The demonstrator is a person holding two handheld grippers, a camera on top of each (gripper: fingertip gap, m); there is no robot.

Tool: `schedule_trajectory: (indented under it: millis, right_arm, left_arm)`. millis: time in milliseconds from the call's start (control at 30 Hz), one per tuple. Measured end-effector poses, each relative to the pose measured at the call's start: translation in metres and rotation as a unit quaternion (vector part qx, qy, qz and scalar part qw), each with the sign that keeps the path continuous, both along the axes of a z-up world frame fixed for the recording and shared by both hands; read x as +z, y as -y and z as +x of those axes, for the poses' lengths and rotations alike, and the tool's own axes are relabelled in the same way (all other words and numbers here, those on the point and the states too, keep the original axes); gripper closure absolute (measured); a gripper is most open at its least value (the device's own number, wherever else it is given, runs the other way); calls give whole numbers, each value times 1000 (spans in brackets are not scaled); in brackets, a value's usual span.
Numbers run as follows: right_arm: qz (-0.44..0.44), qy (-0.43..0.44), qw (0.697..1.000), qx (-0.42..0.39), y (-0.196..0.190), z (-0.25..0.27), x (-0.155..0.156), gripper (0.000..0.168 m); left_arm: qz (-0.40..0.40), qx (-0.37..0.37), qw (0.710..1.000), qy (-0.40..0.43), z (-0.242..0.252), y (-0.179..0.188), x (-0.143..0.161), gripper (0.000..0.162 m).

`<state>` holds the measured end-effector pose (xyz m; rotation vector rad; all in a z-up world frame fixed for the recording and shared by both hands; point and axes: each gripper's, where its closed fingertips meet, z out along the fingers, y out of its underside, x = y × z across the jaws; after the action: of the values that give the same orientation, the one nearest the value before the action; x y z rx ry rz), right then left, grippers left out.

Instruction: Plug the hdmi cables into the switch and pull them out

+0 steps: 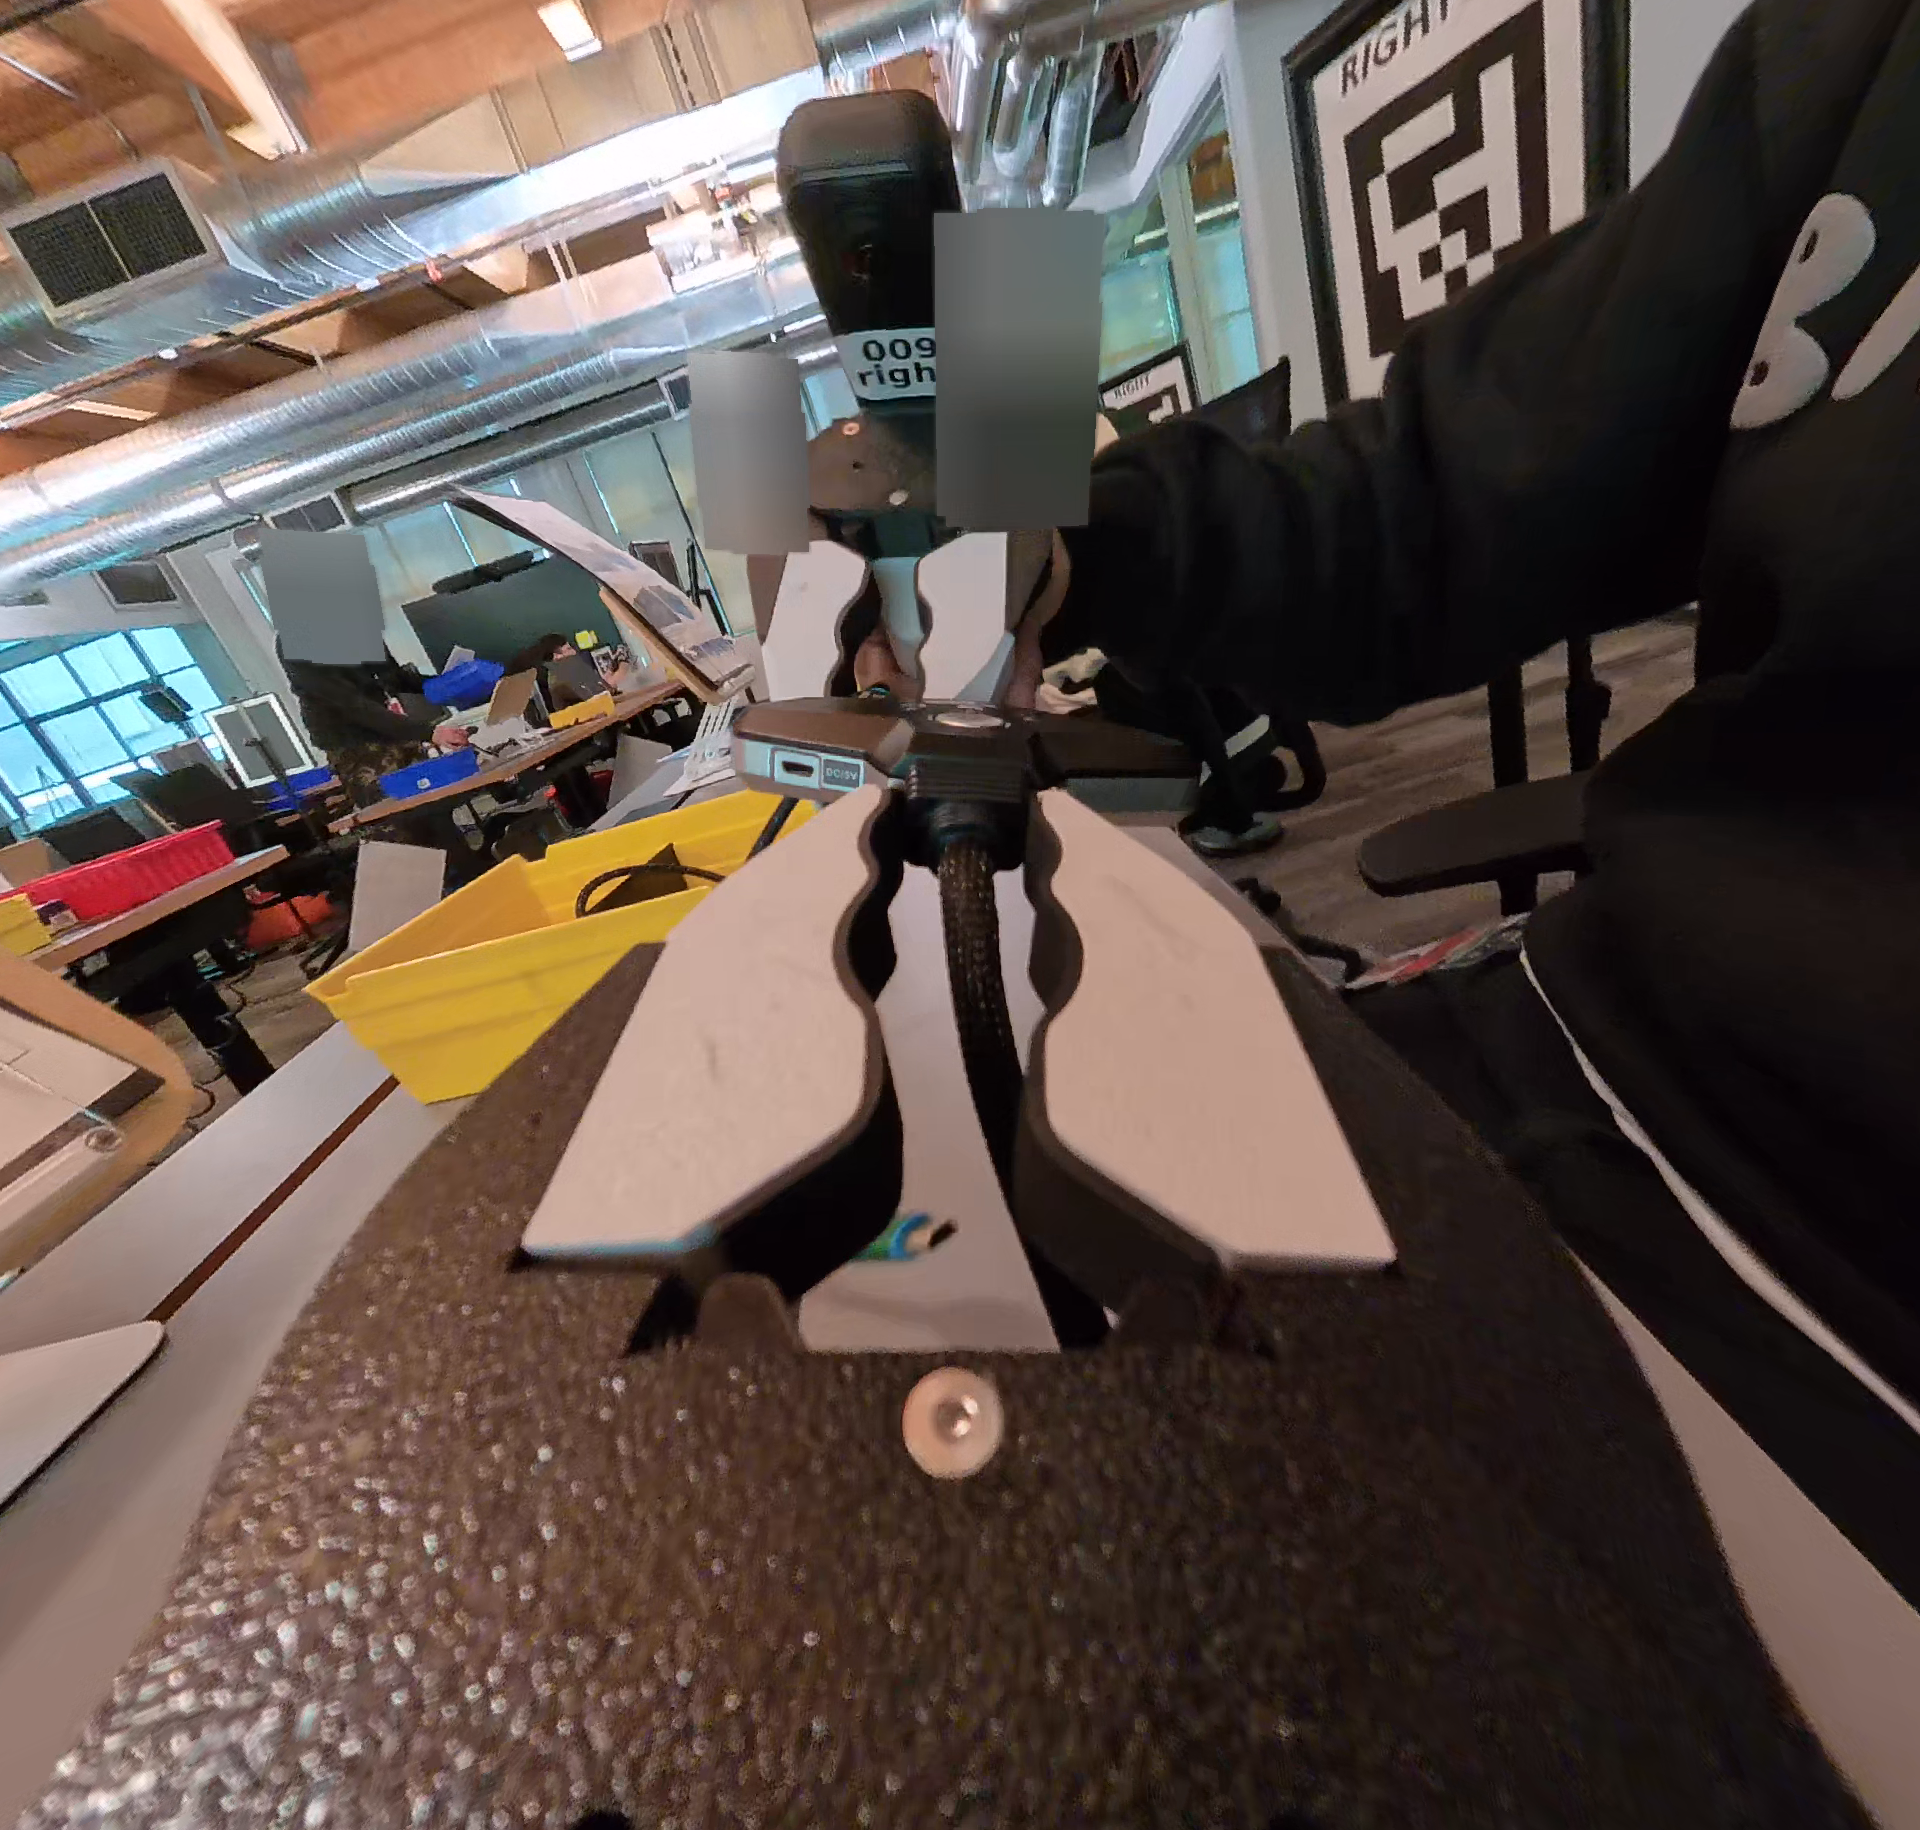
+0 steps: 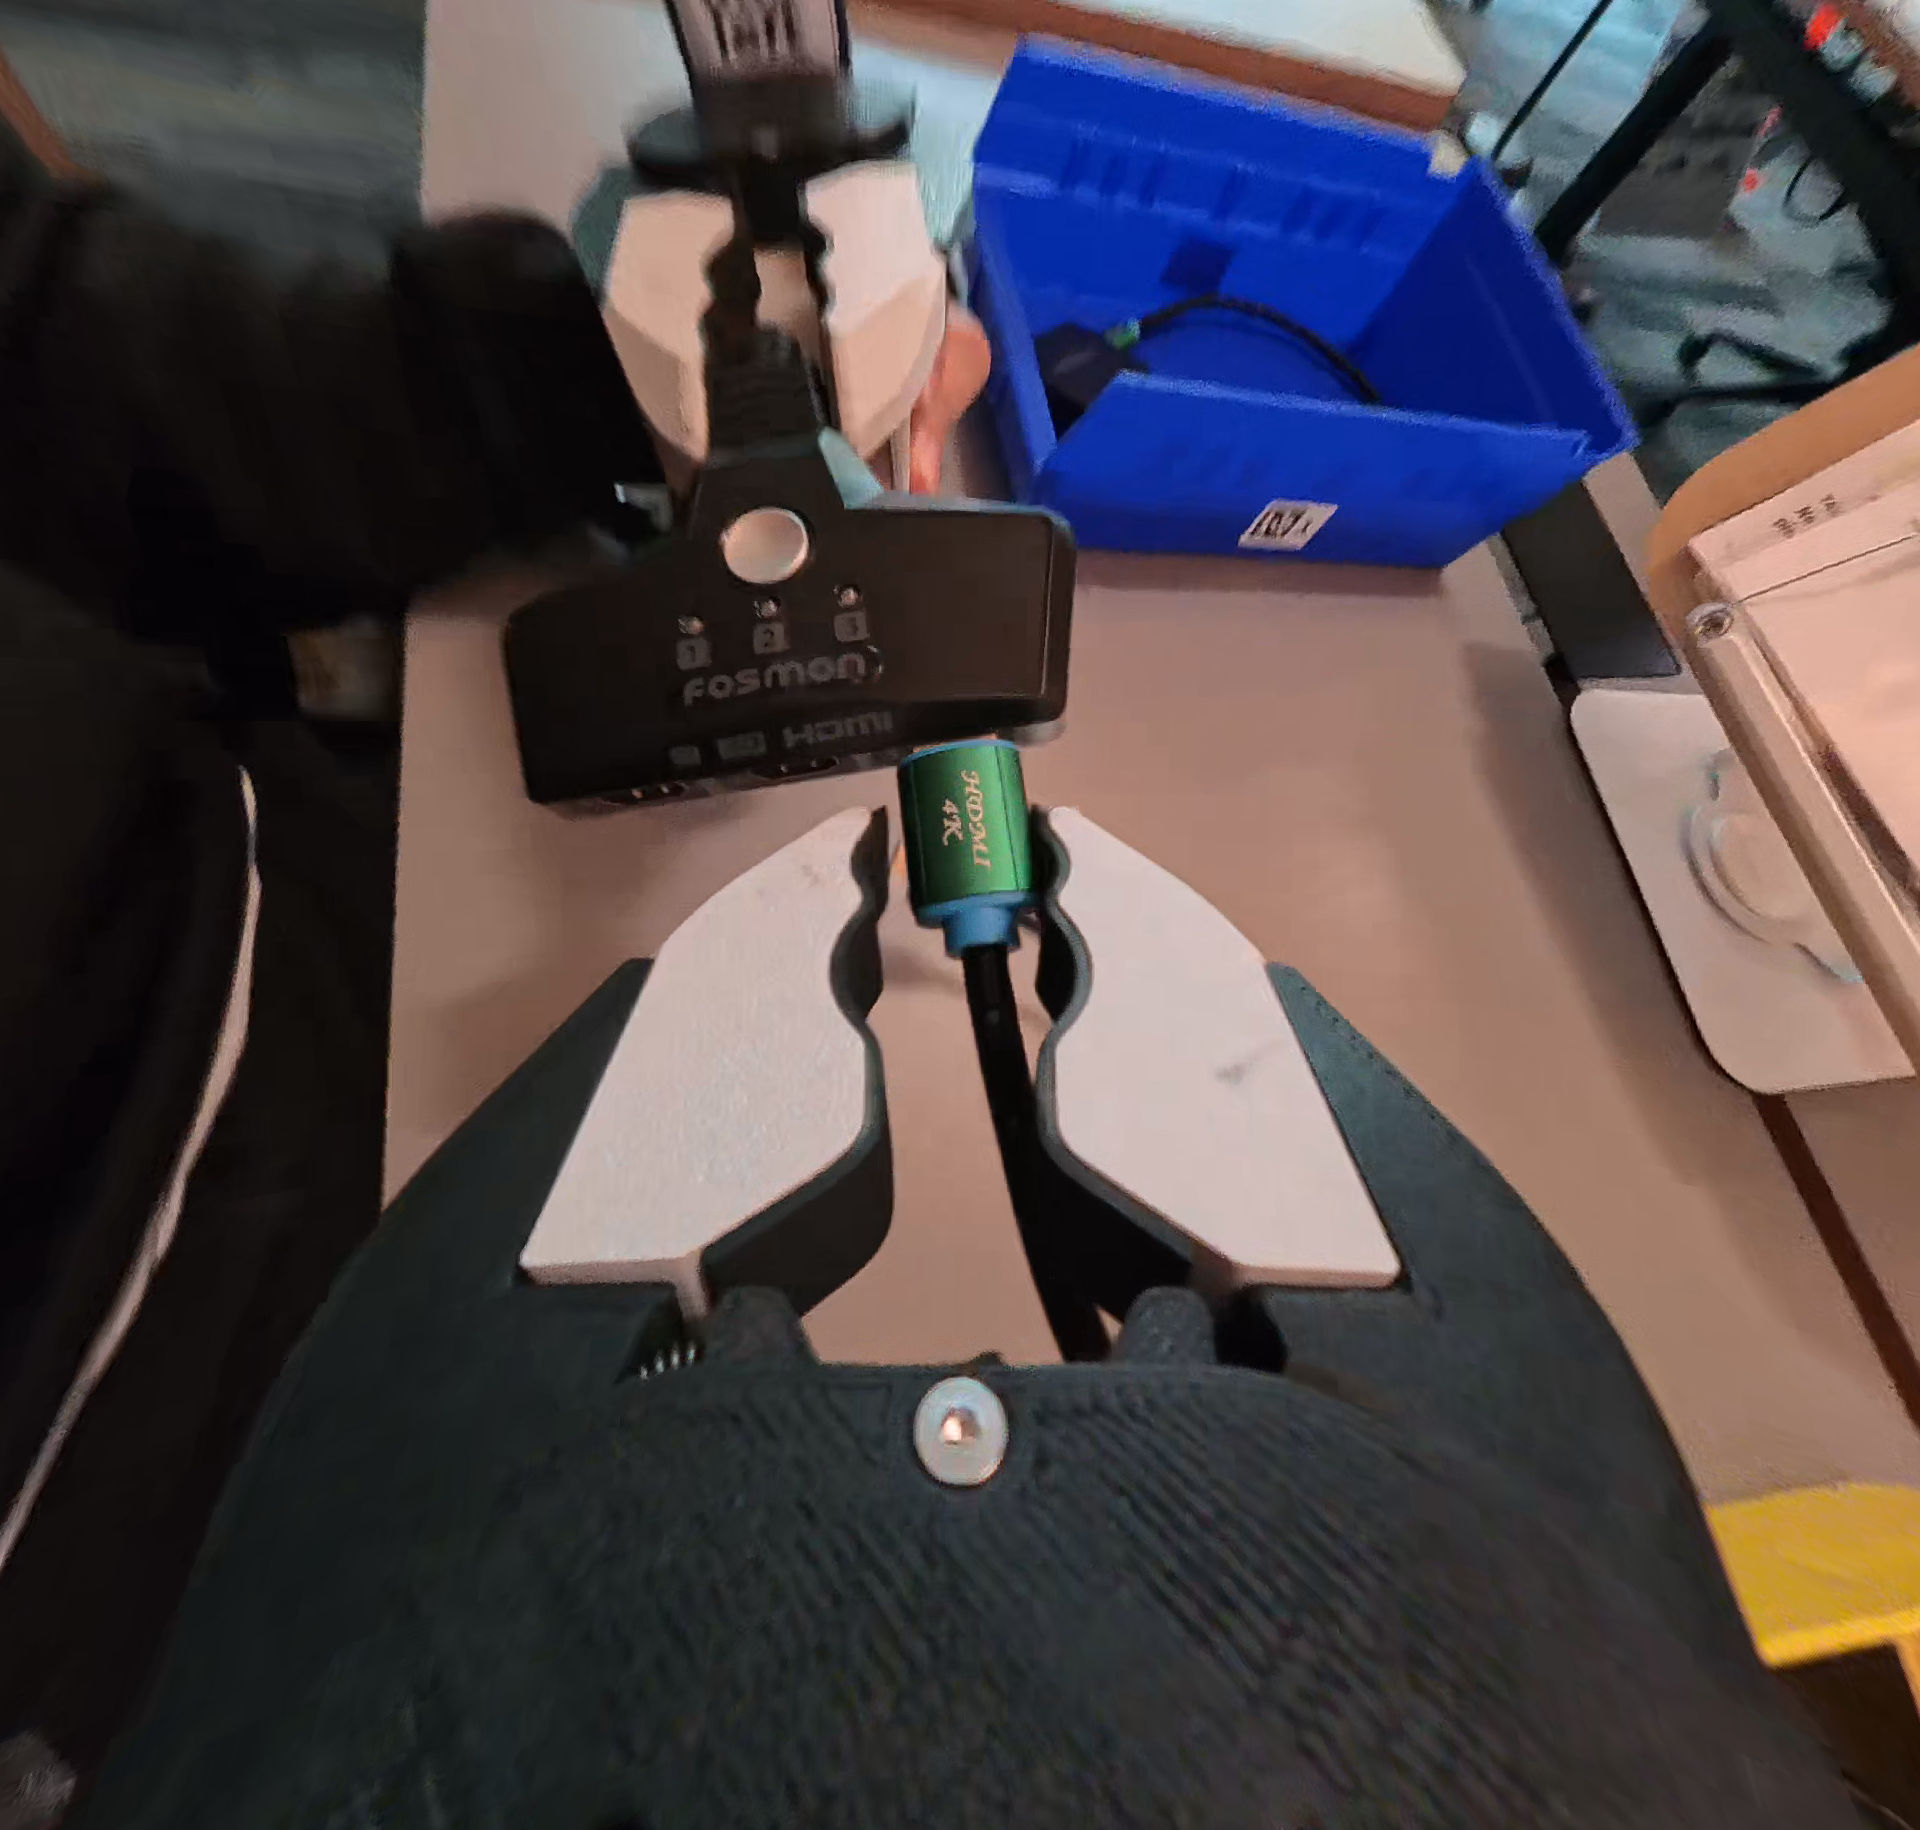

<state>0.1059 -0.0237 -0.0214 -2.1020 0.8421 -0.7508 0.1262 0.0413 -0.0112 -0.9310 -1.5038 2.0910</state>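
Green metal plug point(image 2: 966, 835) with a blue collar sits clamped between the tips of the right claw point(image 2: 961, 845), its black cable point(image 2: 1003, 1074) trailing back through the gap between the fingers. Plug nose sits right at the front edge of the black switch point(image 2: 790, 627), at the right-hand port; whether it is seated, entering or just out, I cannot tell, as the view is blurred there.

Left claw point(image 1: 961, 809) closes narrow on the black plug end point(image 1: 961, 778) of the braided cable point(image 1: 977, 959) at the switch's back, the cable running down between its fingers. Judged: this grip braces the switch body so the right side can push or pull against it. Claws face each other across the box.

Switch: flat black box, silver round button point(image 2: 764, 544) on top, three small lights below it, row of ports along the near face. It looks held just above the desk point(image 2: 1299, 793), near its middle.

Blue bin point(image 2: 1299, 346) stands toward the far desk edge, a dark cable coiled inside. Yellow bin point(image 1: 499, 949) sits off to the left claw's side.
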Motion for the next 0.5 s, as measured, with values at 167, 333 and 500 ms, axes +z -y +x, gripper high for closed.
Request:
schedule_trajectory:
  millis: [167, 333, 500]
  right_arm:
    - [125, 88, 988, 12, -12, -2, 30, 138]
    - [123, 106, 987, 11, -9, -2, 28, 140]
    - [114, 110, 987, 13, -7, -5, 26, 144]
  left_arm:
    - [-15, -25, 999, -37, 2, -3, 4, 140]
    - [-17, -36, 998, -52, 0, -2, 2, 140]
    - [-26, -41, 997, -61, 2, -5, 5, 140]
